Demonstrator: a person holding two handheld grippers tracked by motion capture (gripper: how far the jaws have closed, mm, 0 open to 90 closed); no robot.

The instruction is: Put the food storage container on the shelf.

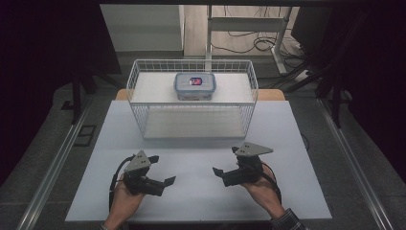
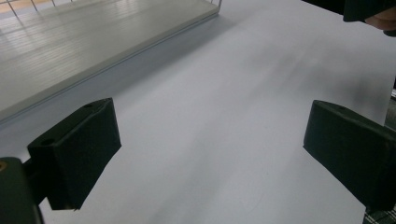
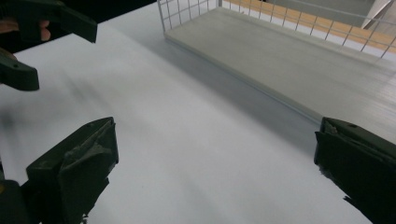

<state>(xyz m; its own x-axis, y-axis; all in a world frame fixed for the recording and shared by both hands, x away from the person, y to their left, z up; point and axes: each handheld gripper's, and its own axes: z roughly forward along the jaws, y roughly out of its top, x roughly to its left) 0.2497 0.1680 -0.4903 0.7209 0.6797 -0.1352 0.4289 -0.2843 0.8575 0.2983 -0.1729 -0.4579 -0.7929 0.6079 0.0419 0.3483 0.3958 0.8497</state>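
1. High view: the left gripper (image 1: 160, 170) and the right gripper (image 1: 224, 160) rest low over the white table (image 1: 201, 191), each in a hand, tips turned toward each other with bare board between them. Both sets of jaws stand wide and hold nothing. This looks like a ready pose, since neither is aimed at anything yet. The box (image 1: 195, 86), a clear tub with a blue-rimmed lid, sits at the back of the wire basket (image 1: 143, 120), well apart from both grippers. The basket's near wall stands between them and the box, so the likely way in is over the top rim. There is open table to either side of the basket.

2. Left gripper view: the jaws are spread wide over bare table. The basket's floor and near edge run across the upper left. The right gripper shows as a dark shape at the top right corner.

3. Right gripper view: the jaws are also wide and empty. The basket's corner and wire wall rise at the upper right. The left gripper (image 3: 28, 51) shows at the upper left, partly cut off, apparently open. The table between is free for moving.
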